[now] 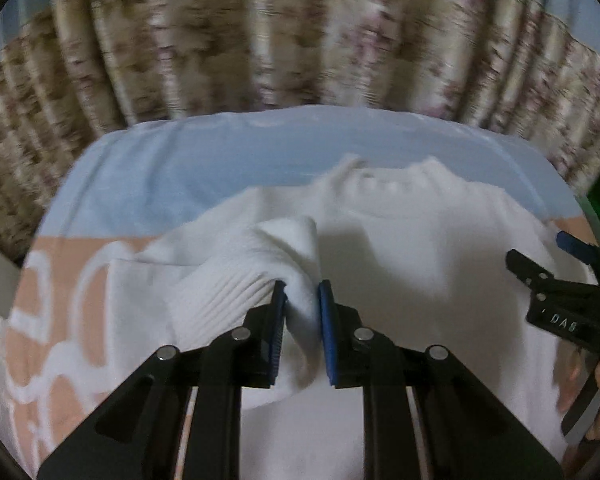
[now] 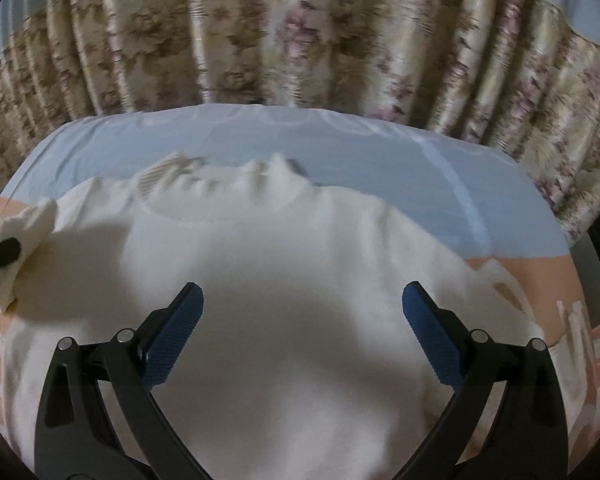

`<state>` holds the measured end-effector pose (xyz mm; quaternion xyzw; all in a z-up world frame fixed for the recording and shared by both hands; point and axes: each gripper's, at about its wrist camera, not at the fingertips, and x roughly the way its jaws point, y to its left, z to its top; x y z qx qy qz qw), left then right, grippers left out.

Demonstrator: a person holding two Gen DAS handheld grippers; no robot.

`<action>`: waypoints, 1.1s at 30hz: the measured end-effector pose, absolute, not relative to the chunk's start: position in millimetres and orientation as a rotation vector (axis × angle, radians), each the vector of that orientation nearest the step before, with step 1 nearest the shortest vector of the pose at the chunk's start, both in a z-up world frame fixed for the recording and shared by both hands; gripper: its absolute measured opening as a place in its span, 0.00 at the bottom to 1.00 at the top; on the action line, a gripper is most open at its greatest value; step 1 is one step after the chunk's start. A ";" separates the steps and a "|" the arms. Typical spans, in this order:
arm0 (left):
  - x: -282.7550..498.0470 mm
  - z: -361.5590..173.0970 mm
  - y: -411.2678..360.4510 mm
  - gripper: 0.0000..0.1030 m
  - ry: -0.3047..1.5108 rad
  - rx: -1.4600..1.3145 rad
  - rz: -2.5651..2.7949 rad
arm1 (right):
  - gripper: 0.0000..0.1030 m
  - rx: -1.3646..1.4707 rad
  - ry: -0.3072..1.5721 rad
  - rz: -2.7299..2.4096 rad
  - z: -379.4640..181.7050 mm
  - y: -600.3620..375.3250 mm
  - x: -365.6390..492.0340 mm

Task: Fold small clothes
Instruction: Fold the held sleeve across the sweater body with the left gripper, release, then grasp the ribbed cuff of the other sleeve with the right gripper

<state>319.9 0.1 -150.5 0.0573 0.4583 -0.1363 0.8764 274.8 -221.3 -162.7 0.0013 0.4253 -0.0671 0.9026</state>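
On my left, the left tool [image 1: 302, 300] is clamped on the ribbed cuff of the sweater's sleeve [image 1: 256, 264], its blue pads [image 1: 327, 332] pinching a fold of white knit between them. The sleeve runs from the tool back out to the left over the bedsheet [image 1: 172, 176], which is pale blue at the far side and peach with white markings nearer me.

The white sweater [image 2: 284, 248] lies spread flat on that bed, its long axis running away from me: the ribbed collar [image 2: 220, 184] points toward the floral curtain [image 2: 300, 32] at the far edge and the body comes down toward my cameras. In the right wrist view the lifted cuff shows at the far left edge.

On my right, the right tool [image 2: 302, 308] hangs over the sweater's chest with its fingers [image 2: 428, 332] wide apart and nothing between them.
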 end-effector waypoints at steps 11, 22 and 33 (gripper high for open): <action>312.9 -165.9 -68.9 0.80 1.000 0.068 -0.441 | 0.96 0.057 0.901 -0.184 -167.0 -269.0 260.6; 291.6 -157.2 19.6 0.87 0.921 0.125 -0.198 | 0.92 0.068 0.905 0.020 -160.6 -221.6 262.8; 310.5 -202.1 47.1 0.87 1.049 0.161 -0.115 | 0.36 -0.088 0.961 0.266 -174.3 -107.6 311.2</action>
